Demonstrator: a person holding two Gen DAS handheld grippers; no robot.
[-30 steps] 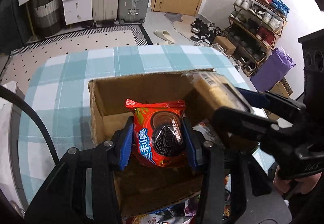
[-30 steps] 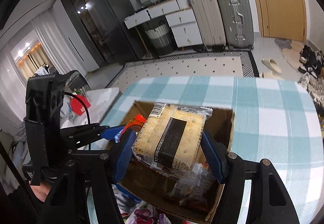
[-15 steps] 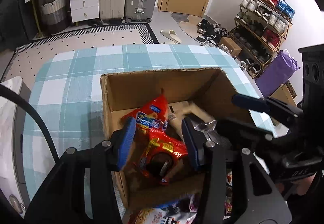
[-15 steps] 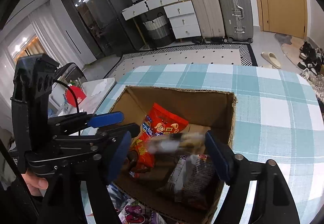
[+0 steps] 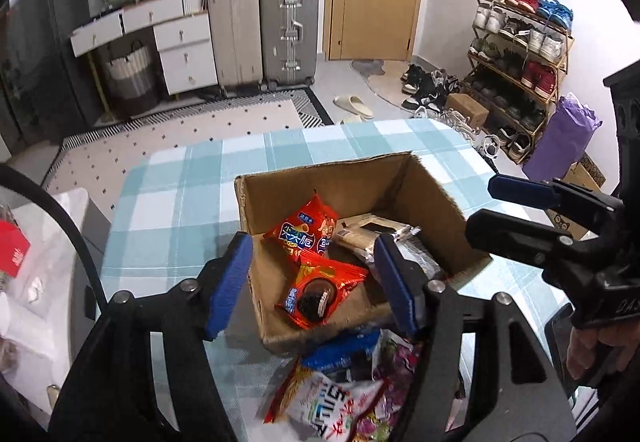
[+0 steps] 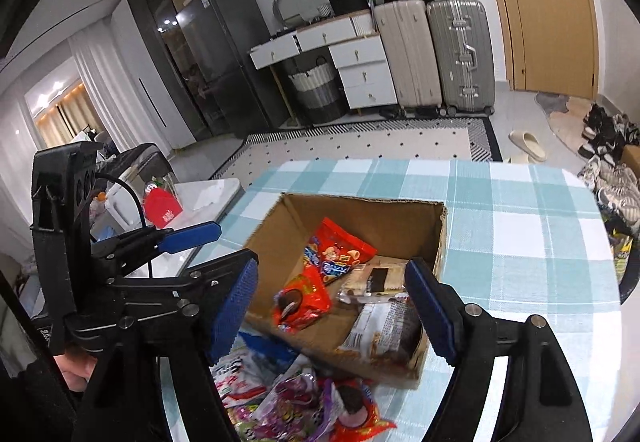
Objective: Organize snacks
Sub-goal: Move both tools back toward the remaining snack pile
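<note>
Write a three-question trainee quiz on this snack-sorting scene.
1. True or false: the left gripper holds the red cookie pack.
2. Where do loose snacks remain? A) in a pile beside the box, on its near side B) on the floor C) on the shoe rack
3. Fill in: the cracker pack lies inside the ____.

Key: 1 false, both it and the right gripper are open and empty, fingers having just spread; 2 A; 3 box.

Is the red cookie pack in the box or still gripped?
In the box. The cookie pack lies on its floor; the left gripper is open above it.
</note>
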